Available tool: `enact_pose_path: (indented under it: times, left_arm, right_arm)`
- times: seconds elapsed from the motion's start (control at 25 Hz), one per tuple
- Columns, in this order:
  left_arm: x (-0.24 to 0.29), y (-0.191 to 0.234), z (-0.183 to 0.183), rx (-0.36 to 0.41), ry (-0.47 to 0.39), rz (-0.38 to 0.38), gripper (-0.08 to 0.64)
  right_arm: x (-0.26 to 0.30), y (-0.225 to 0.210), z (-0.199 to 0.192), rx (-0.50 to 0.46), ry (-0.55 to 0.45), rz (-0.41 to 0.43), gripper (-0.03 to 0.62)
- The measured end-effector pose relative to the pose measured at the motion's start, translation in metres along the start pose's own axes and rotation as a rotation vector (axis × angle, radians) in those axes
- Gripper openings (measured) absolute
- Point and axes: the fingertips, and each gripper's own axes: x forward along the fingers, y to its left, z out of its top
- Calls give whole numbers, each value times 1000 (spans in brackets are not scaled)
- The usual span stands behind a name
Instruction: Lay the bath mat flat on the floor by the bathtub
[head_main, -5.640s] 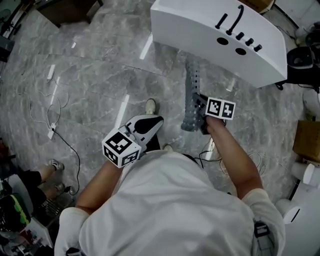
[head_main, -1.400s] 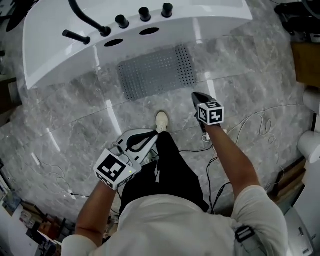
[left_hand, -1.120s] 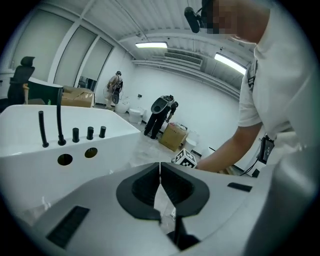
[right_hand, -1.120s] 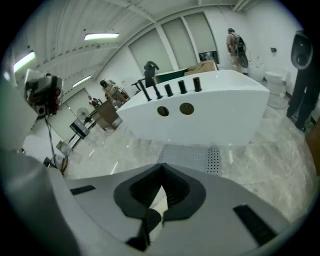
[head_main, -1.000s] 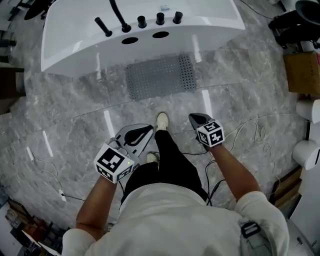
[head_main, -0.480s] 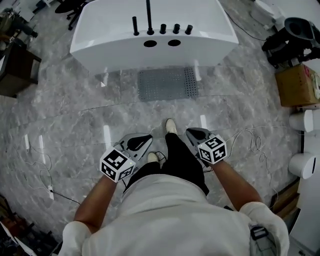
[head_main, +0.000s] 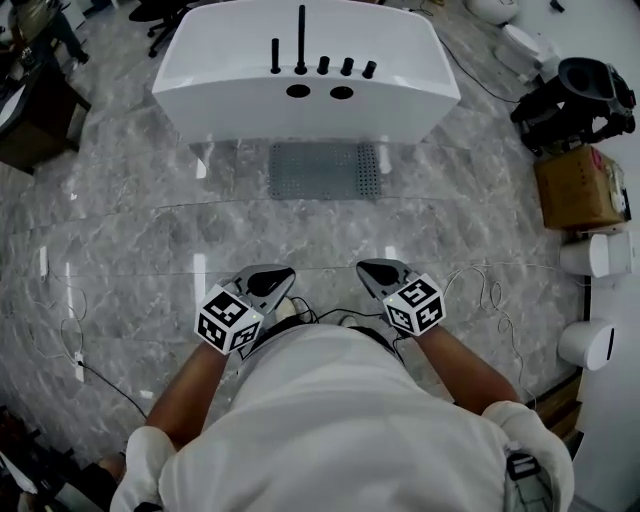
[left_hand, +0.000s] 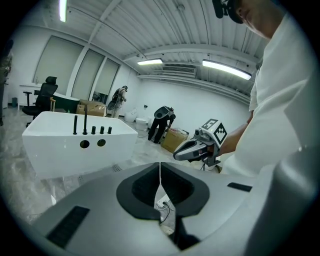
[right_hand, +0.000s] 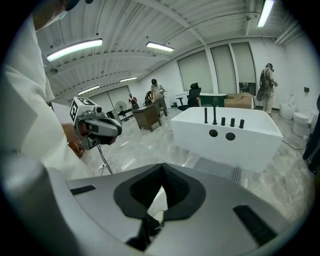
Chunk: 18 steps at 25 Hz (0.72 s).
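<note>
Grey and dotted, the bath mat (head_main: 325, 171) lies flat on the marble floor (head_main: 130, 230) in the upper middle of the head view, just beside the white bathtub (head_main: 300, 95), while my left claw (head_main: 280, 273) and right claw (head_main: 368, 268) hang low in the frame, well apart from it. My left gripper view shows my jaws pressed together on nothing, with the tub at centre left. My right gripper view also shows closed, empty jaws, with the mat at the tub's foot at centre right.

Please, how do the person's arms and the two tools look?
Both the left tool and right tool are pale grey and tapering, with black inner pads. Each carries a white cube with black square markers. The person wears a white short-sleeved shirt.
</note>
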Motion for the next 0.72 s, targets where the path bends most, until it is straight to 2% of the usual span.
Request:
enact_pose_path:
  times: [0.16, 0.32, 0.48, 0.72]
  left_arm:
    - [26, -35, 8, 1, -20, 20, 22]
    - [63, -79, 22, -13, -38, 22, 23]
    - [90, -120, 35, 23, -42, 23, 23]
    - [105, -156, 31, 21, -41, 81, 23]
  right_arm:
    - [-40, -11, -12, -20, -24, 6, 8]
    - [-85, -31, -31, 9, -55, -3, 8]
    - [-120, -43, -50, -1, -69, 12, 8]
    - [-159, -54, -70, -9, -113, 31, 8]
